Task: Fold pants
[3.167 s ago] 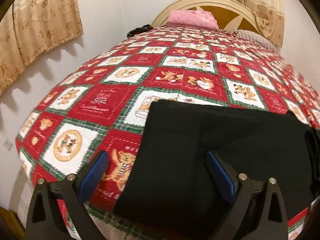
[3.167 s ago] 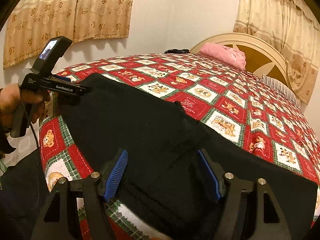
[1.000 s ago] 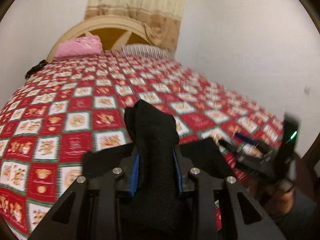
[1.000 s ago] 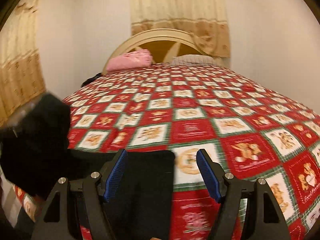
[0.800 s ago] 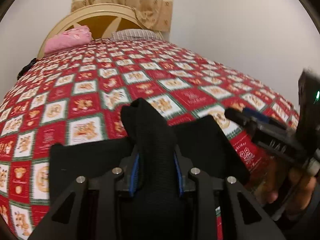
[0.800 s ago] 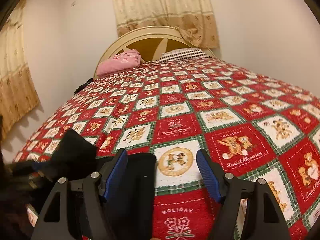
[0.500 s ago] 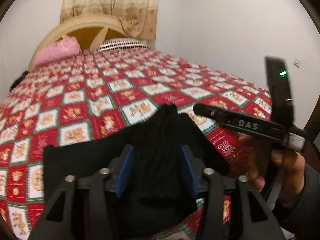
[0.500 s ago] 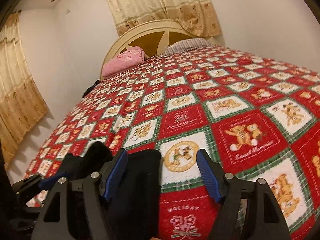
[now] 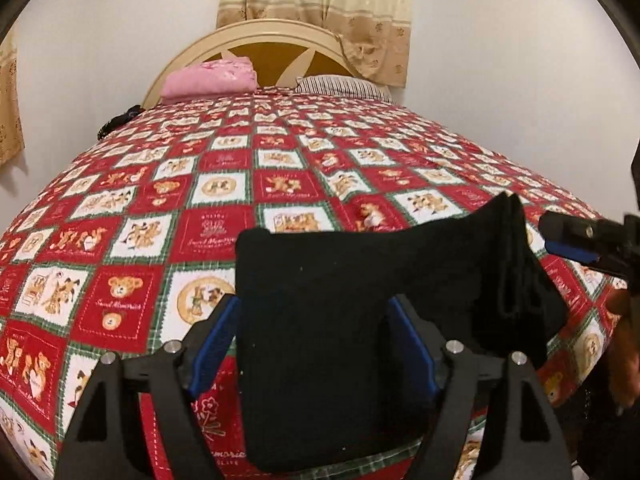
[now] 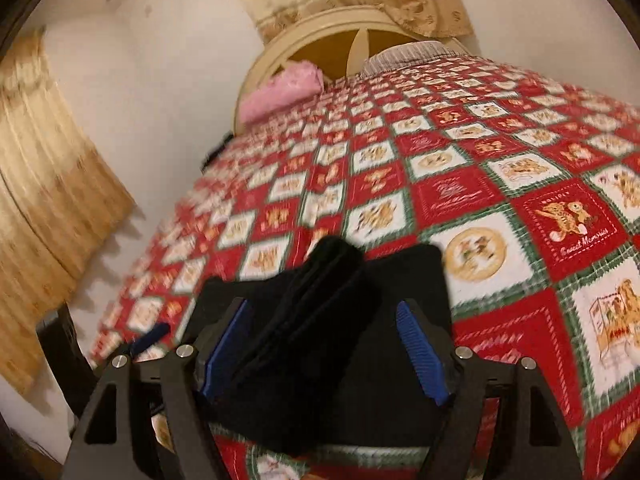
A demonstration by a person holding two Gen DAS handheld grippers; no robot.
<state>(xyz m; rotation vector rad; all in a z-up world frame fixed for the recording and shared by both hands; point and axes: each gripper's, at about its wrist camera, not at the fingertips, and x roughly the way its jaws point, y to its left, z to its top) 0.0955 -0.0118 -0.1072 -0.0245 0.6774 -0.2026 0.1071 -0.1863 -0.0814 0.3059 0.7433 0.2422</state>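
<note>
Looking down our two grippers, we see the black pants (image 9: pixel 340 300) folded into a compact block near the foot edge of the bed, lying on the red, white and green teddy-bear quilt (image 9: pixel 224 184). One side of the block lies flat; along the other side the cloth stands up in a thick ridge of stacked layers, which the right wrist view shows running between that gripper's blue pads.

Left gripper (image 9: pixel 314 346): fingers (image 9: pixel 212 344) spreading apart at this moment, flat part of the pants lying between them, neither blue pad pressing on the cloth. We read it as released.

Right gripper (image 10: pixel 324 354): fingers (image 10: pixel 420 354) also opening, wide apart. The ridge sits between them, close to the pad on the left of that view; whether it brushes that pad we cannot tell. No grip seen. The same gripper (image 9: pixel 580 244) shows at the right edge of the left wrist view, just beside the raised ridge, with part of a hand (image 9: pixel 624 340) below it.

Containers: we spot none; every item rests directly on the bed. At the head end, a pink folded cloth (image 9: pixel 210 80) and a striped pillow (image 9: pixel 344 86) lie against the curved cream headboard (image 9: pixel 256 32). Beige patterned curtains (image 9: pixel 320 0) hang behind. The right wrist view is blurred.
</note>
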